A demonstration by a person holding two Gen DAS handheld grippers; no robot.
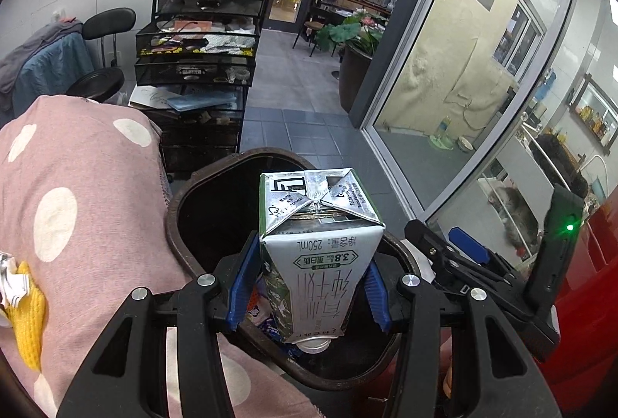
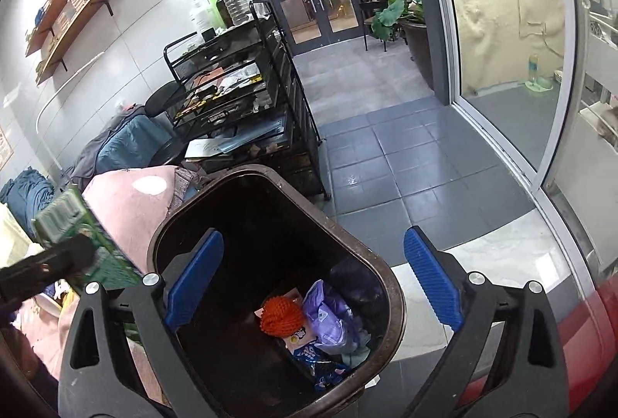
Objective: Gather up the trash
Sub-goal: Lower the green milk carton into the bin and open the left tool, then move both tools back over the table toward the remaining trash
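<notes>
Two tools over the brown trash bin (image 2: 390, 286): left tool (image 1: 307, 286) clamps the milk carton (image 1: 316, 244) upside down above the opening to drop it in, right tool (image 2: 314, 277) gapes wide, holding nothing

Left gripper (image 1: 309, 283) jaws clamped, tilted downward, right gripper (image 2: 313, 279) jaws spread wide, empty

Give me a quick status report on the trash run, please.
Left gripper shut on milk carton over bin. Right gripper open, empty. Nothing blocking.
</notes>
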